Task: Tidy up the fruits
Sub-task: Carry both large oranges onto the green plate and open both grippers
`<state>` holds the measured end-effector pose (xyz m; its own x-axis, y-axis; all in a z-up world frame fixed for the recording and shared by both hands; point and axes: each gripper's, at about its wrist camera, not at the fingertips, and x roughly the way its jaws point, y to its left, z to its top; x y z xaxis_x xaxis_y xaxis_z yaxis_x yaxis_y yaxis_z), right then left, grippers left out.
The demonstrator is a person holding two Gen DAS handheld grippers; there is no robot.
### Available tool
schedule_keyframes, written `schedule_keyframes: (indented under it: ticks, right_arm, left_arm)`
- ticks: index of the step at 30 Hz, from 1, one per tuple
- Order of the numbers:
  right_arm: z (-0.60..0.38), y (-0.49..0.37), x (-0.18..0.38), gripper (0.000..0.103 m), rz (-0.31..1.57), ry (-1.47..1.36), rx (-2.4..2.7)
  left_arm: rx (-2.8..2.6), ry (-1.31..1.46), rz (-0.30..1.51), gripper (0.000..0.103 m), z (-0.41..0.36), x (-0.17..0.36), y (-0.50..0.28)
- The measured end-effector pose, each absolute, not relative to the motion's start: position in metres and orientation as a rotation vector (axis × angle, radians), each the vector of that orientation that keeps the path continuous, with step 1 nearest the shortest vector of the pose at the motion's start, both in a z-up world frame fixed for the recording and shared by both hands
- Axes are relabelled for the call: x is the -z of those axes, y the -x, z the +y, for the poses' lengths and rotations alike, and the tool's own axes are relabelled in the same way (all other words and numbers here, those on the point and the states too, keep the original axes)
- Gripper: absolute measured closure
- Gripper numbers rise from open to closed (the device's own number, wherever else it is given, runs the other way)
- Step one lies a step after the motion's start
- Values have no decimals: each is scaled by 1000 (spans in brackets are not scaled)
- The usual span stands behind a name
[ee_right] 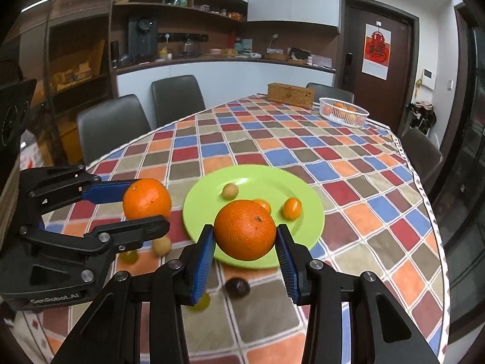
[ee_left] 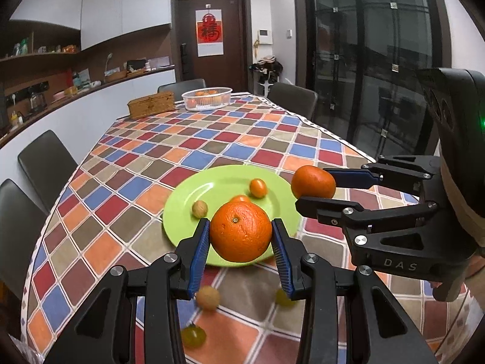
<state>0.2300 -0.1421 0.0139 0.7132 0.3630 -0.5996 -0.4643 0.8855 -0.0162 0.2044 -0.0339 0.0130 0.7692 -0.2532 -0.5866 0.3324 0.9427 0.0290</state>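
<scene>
The left gripper (ee_left: 241, 236) has its jaws clenched on a large orange (ee_left: 241, 232) above the near rim of the green plate (ee_left: 194, 212). The right gripper (ee_right: 245, 238) grips a second orange (ee_right: 245, 229) over the same plate (small fruits lie on it and on the checkered desk (ee_right: 272, 139)).

table (ee_right: 348, 163) | green plate (ee_right: 212, 188), basket (ee_right: 344, 112), wicker box (ee_right: 290, 94), loose fruits (ee_right: 237, 286)

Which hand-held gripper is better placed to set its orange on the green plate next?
Probably left. The left hand-held gripper holds its orange over the green plate's near rim; the right hand-held gripper's orange hangs beside the plate.
</scene>
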Motion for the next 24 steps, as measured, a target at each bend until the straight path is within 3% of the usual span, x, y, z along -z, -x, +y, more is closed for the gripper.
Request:
schedule_keyframes:
  ticks: [24]
  right_arm:
    - [-137,-339,33,61,858,108,-338]
  left_arm:
    - [285,5,910,63,-4,45,-332]
